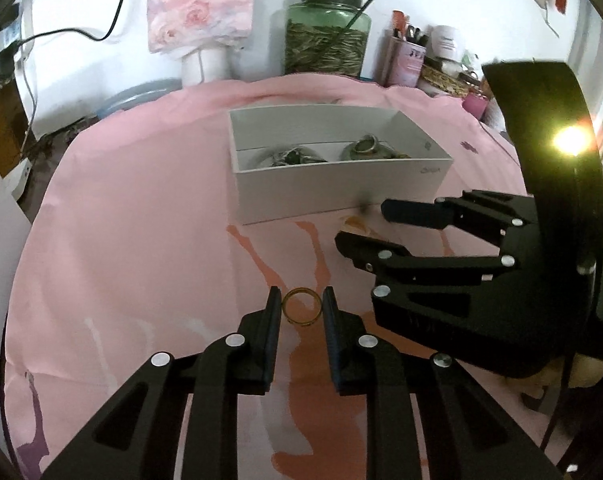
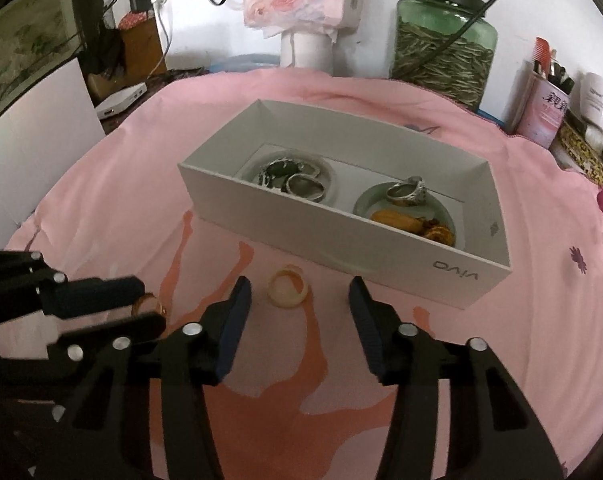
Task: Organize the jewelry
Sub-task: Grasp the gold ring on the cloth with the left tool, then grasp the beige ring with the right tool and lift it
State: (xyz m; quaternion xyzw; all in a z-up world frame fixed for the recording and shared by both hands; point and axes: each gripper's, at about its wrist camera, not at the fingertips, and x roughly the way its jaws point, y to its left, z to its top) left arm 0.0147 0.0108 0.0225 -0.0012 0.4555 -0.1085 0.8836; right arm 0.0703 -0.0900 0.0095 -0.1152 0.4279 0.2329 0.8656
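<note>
— Where are your left fingers right now?

— My left gripper [image 1: 301,306] sits low over the pink cloth [image 1: 141,240] that covers the worktop. Its fingers [image 1: 272,312] stand narrow, one on each side of a thin gold-coloured metal ring [image 1: 302,306] and right against its rim. Whether they truly press on it, I cannot tell.

— And the right?

— My right gripper [image 2: 299,304] stands half wide with nothing gripped. A pale, translucent amber ring [image 2: 288,286] lies on the cloth between its fingers [image 2: 237,312], clear of both.

— Where does the jewelry go?

— In the white rectangular cardboard box [image 2: 341,236], just behind both rings. It holds two small round dishes: the left dish [image 2: 329,178] carries silver rings [image 2: 303,188] and a dark green stone piece, the right dish [image 2: 365,204] a silver ring with a setting [image 2: 407,192] and orange amber pieces [image 2: 397,220].

— Anything behind it?

— A big green glass jar with a dark lid [image 2: 445,40], near the wall.
</note>
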